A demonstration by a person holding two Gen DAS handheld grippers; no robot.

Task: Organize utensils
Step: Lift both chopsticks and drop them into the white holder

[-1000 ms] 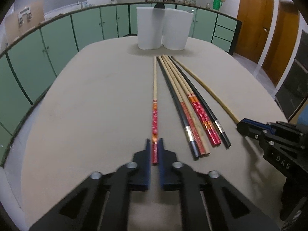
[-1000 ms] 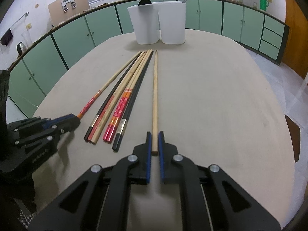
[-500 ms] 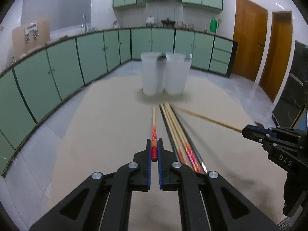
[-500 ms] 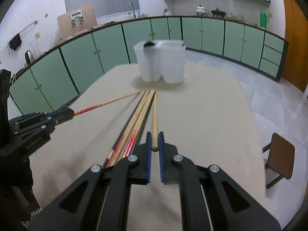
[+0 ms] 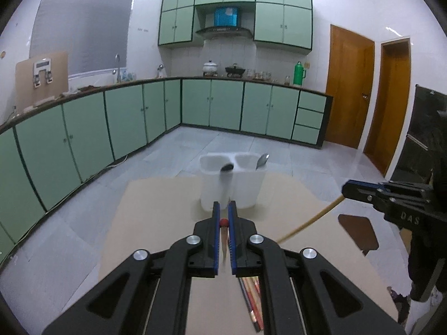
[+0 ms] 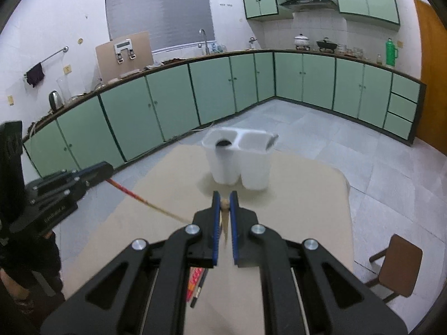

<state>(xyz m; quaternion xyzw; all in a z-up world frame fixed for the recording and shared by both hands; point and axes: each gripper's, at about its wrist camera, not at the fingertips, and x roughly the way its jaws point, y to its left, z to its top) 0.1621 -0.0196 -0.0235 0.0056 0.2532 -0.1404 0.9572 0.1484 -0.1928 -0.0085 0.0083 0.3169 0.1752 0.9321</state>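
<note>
Two grippers each lift one chopstick toward a white twin-cup holder [image 5: 232, 184] on the beige table [image 5: 156, 212].

The left gripper [image 5: 224, 209] has its blue-padded fingers [image 5: 215, 217] pressed onto the red-ended chopstick [image 5: 223, 222], which hangs tip-down between them, probably tilted for dropping into a cup. Straight ahead of those fingertips stands the holder, a dark spoon [image 5: 227, 167] in its left cup and a metal spoon [image 5: 262, 161] in its right. Below and behind the fingers, the remaining chopsticks [image 5: 252, 296] lie bundled on the table, apparently waiting their turn. The right gripper [image 6: 224, 198] likewise pinches a plain wooden chopstick [image 6: 225, 217], its butt end between the pads and its shaft hanging down, with the holder just beyond. The right gripper's body reads "DAS"; lettering on the left one is too blurred to read.
</note>
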